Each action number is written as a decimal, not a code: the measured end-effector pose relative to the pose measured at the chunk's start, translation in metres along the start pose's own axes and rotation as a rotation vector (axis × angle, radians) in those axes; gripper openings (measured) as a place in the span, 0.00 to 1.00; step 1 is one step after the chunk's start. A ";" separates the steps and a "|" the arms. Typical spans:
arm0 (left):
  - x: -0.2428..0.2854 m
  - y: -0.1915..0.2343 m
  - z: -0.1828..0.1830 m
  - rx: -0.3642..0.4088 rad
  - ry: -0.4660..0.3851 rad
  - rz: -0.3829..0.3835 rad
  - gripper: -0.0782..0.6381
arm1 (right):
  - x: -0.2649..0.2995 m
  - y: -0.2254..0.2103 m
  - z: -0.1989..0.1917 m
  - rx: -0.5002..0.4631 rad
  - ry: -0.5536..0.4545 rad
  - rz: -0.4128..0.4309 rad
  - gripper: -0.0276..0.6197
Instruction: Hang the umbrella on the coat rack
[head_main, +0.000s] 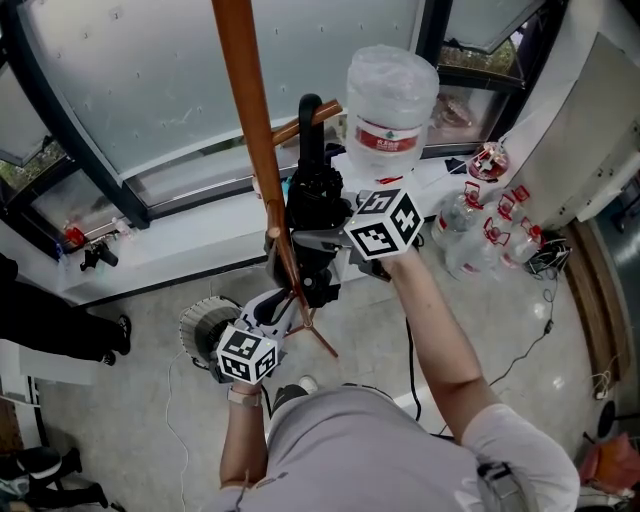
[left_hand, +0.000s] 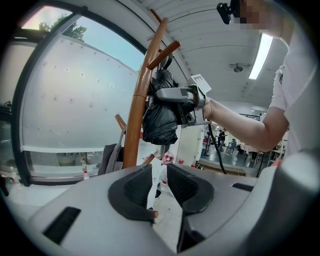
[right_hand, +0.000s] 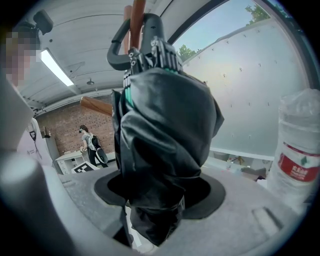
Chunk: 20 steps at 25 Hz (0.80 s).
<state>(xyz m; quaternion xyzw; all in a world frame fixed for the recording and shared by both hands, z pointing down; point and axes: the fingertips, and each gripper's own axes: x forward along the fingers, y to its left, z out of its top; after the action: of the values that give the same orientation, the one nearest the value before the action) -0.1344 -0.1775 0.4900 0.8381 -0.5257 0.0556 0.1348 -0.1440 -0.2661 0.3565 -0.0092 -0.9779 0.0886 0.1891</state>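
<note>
Right claw (right_hand: 160, 197) pinches the folded black fabric umbrella (right_hand: 165, 130) beside the brown wooden coat rack (head_main: 250, 130); left claw (left_hand: 159, 181) spread, empty

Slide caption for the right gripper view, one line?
Right gripper clamps the folded black umbrella, its hooked handle raised beside the wooden coat rack pole, a water bottle at right.

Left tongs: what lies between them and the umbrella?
Nothing: in the left gripper view the stretch from the left tongs up to the umbrella is bare, the rack pole standing just left of it.
</note>
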 end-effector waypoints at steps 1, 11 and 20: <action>0.000 0.000 0.000 -0.002 0.001 0.001 0.22 | 0.001 0.000 0.000 0.000 0.001 0.000 0.45; -0.006 0.000 -0.010 -0.021 0.010 0.020 0.22 | 0.005 0.000 -0.007 -0.016 0.014 -0.007 0.45; -0.012 -0.005 -0.021 -0.037 0.024 0.028 0.22 | 0.010 -0.002 -0.014 -0.030 -0.010 -0.040 0.46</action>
<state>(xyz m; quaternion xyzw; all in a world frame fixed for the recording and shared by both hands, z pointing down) -0.1343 -0.1590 0.5066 0.8272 -0.5368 0.0578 0.1557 -0.1482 -0.2648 0.3730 0.0080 -0.9801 0.0702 0.1856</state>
